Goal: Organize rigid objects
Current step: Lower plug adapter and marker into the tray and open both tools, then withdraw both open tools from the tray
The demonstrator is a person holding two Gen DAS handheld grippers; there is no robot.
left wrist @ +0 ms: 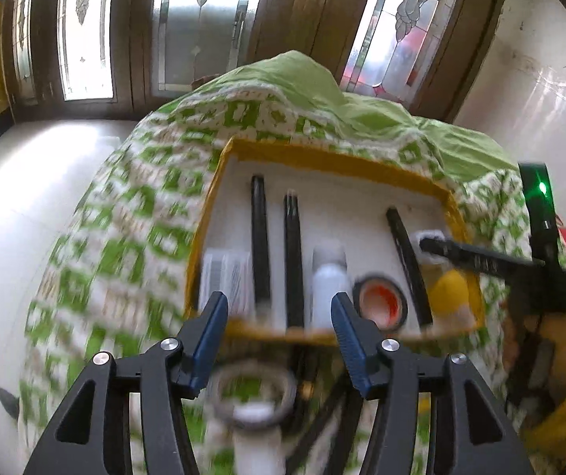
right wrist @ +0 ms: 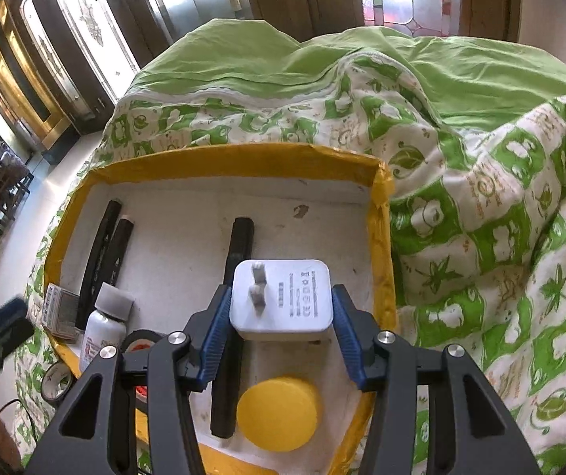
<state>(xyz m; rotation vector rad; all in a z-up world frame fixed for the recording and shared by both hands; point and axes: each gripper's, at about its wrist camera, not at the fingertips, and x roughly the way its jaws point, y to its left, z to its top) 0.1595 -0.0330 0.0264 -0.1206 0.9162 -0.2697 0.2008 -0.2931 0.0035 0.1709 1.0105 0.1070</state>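
- Left gripper (left wrist: 279, 308) – jaws apart, nothing between the blue pads (left wrist: 213, 316); it points steeply down, toward 12 o'clock in its own view.
- Right gripper (right wrist: 281, 312) – blue pads (right wrist: 217, 316) pressed on both sides of a white charger (right wrist: 283, 297), pins facing the camera; also pitched steeply down.
- From the left wrist the right gripper (left wrist: 429, 243) shows at 3 o'clock, fingers aimed toward 9 o'clock.

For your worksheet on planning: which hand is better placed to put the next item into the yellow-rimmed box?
Right. Its tool already grips the white charger above the box. The left tool is open, holding nothing.
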